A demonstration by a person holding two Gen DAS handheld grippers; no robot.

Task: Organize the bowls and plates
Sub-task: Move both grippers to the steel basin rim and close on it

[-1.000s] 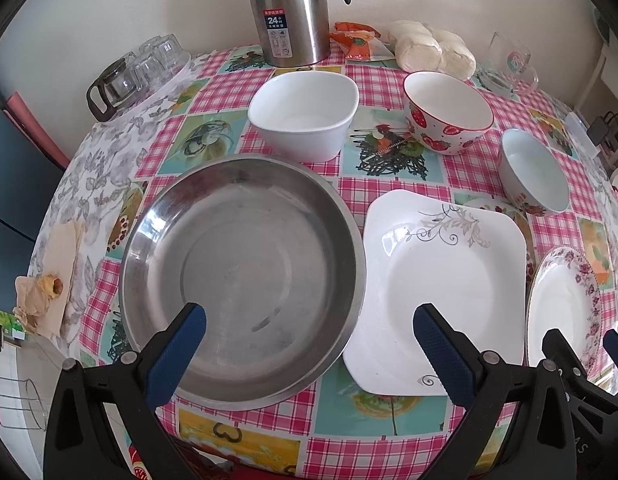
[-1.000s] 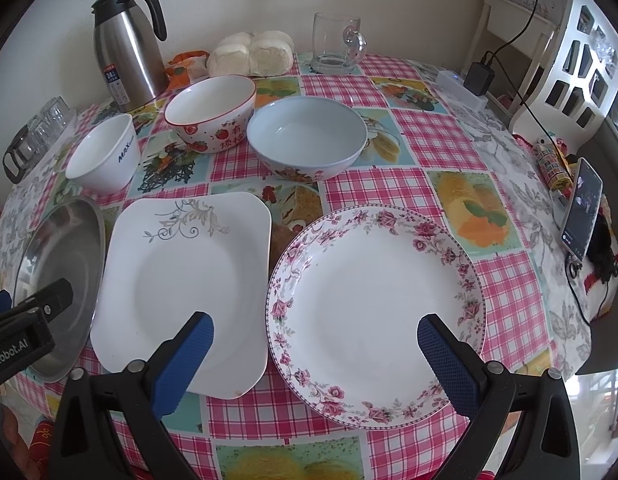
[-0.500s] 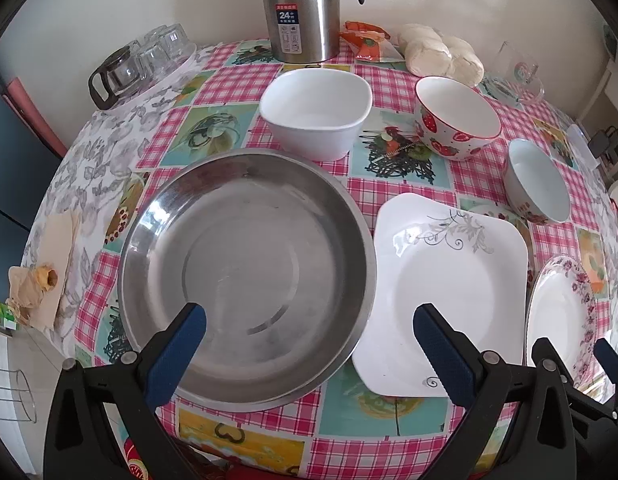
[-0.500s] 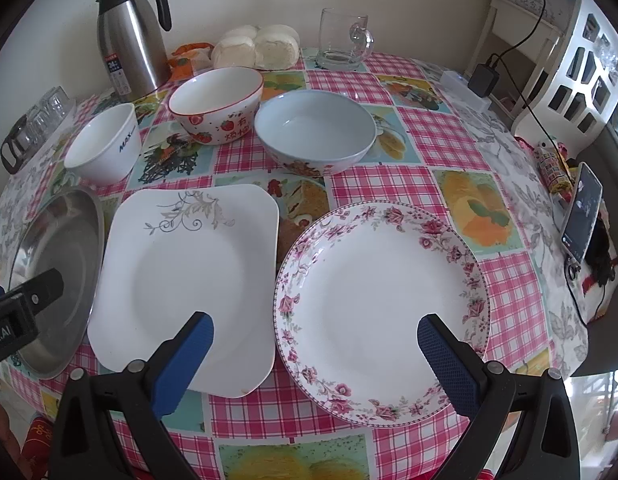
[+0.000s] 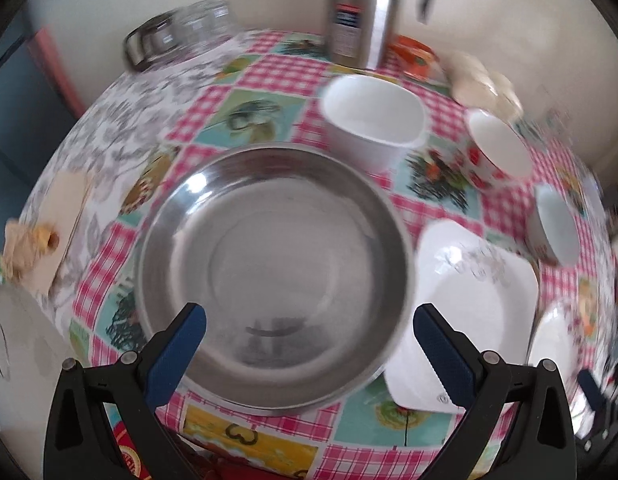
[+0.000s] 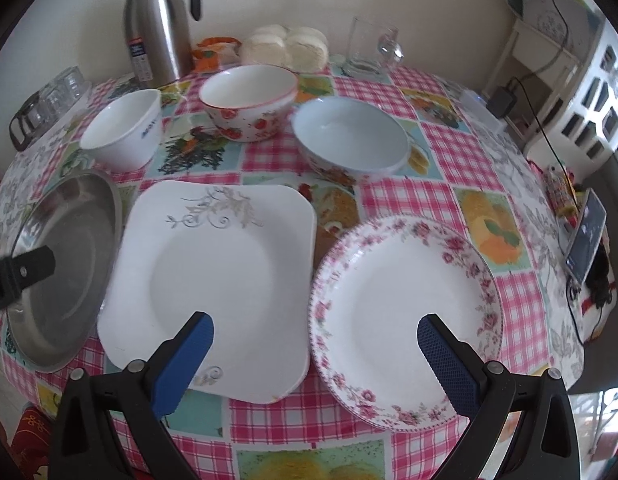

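Checked tablecloth (image 6: 397, 208) under a spread of unstacked dishes; we hold both grippers above the near edge, empty.

Our left gripper (image 5: 309, 342) hangs with jaws spread wide and gripping nothing, framing the steel basin (image 5: 275, 268); our right gripper (image 6: 315, 350) is likewise released, straddling the gap between the square plate (image 6: 213, 276) and the floral plate (image 6: 405, 304). Beyond them sit the white bowl (image 6: 123, 134), the strawberry bowl (image 6: 249, 102) and the pale blue bowl (image 6: 349, 136), all apart. We judge the risk to be at the rims: the square plate appears to overlap the basin's edge, so lifting either could drag or tip the other, and glazed rims may slip from the pads.
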